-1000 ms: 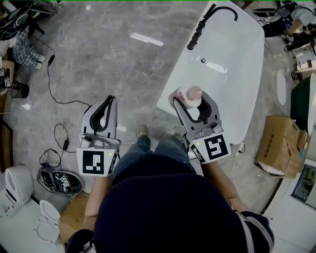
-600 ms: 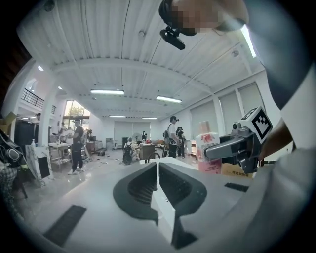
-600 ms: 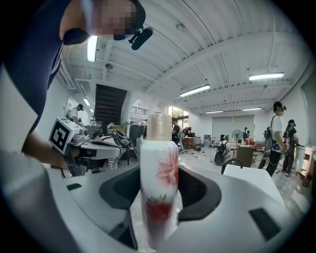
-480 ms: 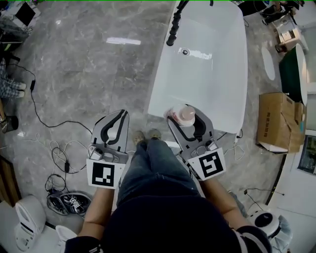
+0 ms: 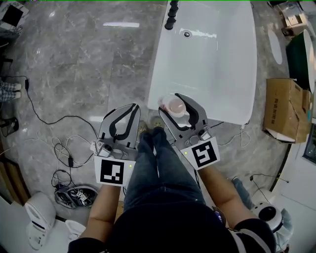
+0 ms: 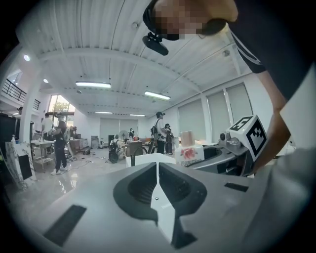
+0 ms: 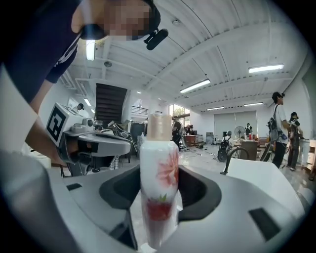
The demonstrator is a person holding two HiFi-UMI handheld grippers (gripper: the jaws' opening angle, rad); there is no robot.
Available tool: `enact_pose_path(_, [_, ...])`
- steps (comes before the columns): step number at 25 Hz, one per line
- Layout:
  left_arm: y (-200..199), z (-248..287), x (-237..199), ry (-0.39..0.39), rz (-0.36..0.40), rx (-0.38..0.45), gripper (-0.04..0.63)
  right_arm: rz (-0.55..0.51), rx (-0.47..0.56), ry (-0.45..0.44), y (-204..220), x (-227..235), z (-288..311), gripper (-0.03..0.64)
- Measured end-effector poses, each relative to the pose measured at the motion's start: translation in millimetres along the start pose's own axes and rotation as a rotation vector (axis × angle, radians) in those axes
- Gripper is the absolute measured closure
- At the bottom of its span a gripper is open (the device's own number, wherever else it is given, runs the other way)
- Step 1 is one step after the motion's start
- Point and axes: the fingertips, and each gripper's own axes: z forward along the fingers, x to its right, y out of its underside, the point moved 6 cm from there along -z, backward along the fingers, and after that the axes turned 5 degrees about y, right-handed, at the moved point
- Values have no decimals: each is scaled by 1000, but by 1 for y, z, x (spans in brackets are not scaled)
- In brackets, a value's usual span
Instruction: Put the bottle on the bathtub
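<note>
Right gripper (image 5: 174, 102): clamped on the bottle (image 7: 159, 184), jaws pressing on both sides of the white body. Bottle upright, with a pale cap (image 7: 159, 126) on top and a red flower print on the front. In the head view, positioned over the near left corner of the bathtub (image 5: 217, 74), at the rim. Contact between bottle base and rim not determinable from any view.

Left gripper (image 6: 158, 167): clenched, jaws meeting along a thin seam, nothing between them. Held beside the right gripper, over the grey marble floor (image 5: 84, 64) and just left of the person's legs (image 5: 157, 163), apart from the bathtub.

Bathtub: white, oval. Black faucet (image 5: 172, 12) at the far end, round drain (image 5: 186, 34) just below it in the basin.

Surroundings: brown cardboard box (image 5: 282, 106) on the floor to the right of the bathtub. Black cables (image 5: 61, 148) strewn on the floor to the left. In the left gripper view, bottle and right gripper visible at the right, with the marker cube (image 6: 249, 136) behind them.
</note>
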Motion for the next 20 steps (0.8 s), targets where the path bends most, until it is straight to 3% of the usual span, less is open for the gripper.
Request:
enact_pose_path(7, [40,29,10,24,6,-35,561,-9,-9,-4,52,20,24,383])
enact_pose_path(20, [101,36,10,-54,-46,-95,561,-11,-25,-29,117,24,57,383])
